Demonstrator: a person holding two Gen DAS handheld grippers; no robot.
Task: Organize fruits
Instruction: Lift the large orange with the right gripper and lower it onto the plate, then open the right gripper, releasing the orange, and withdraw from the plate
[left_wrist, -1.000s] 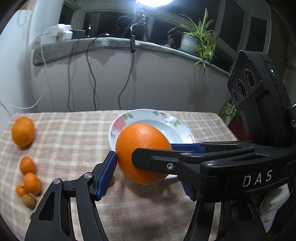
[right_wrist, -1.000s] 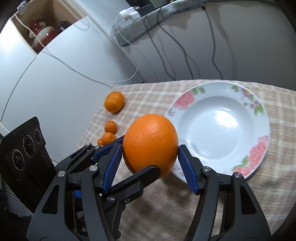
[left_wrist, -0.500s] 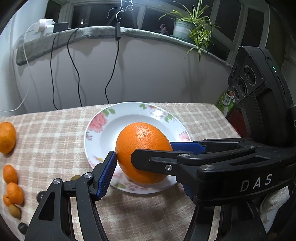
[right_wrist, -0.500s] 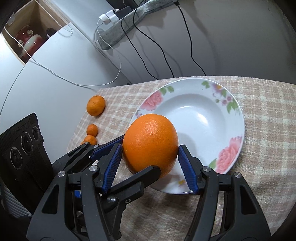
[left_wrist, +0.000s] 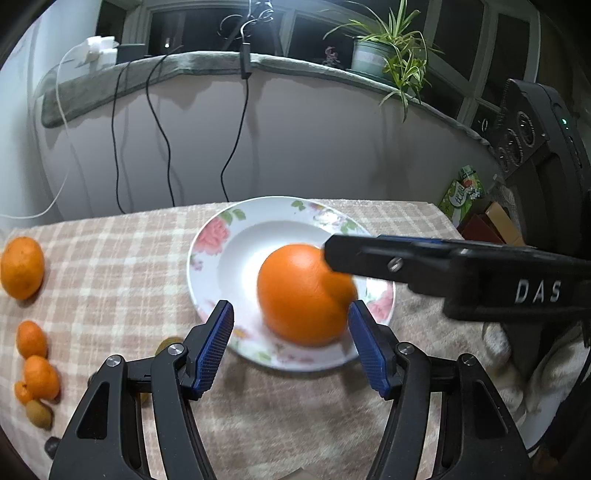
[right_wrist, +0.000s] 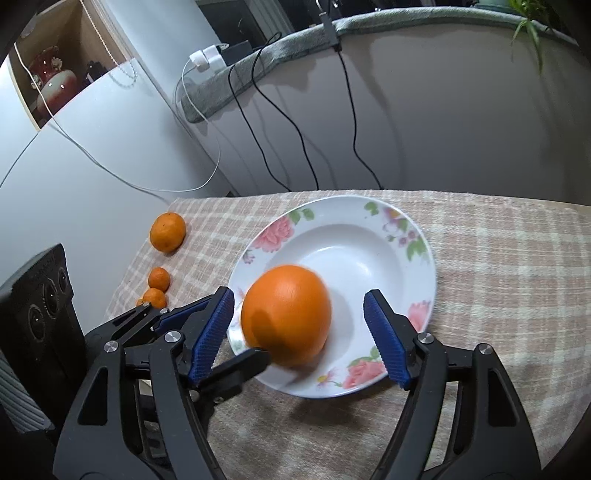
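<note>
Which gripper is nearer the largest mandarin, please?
Left. The left gripper lies on the plate's mandarin side; the right gripper, jaws just opening around the orange, is over the plate.

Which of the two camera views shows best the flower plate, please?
The right wrist view: there nearly the whole rim of the flower plate is visible, with only the near left part hidden by the big orange. In the left wrist view the plate also appears, but a black gripper finger crosses its right side.
</note>
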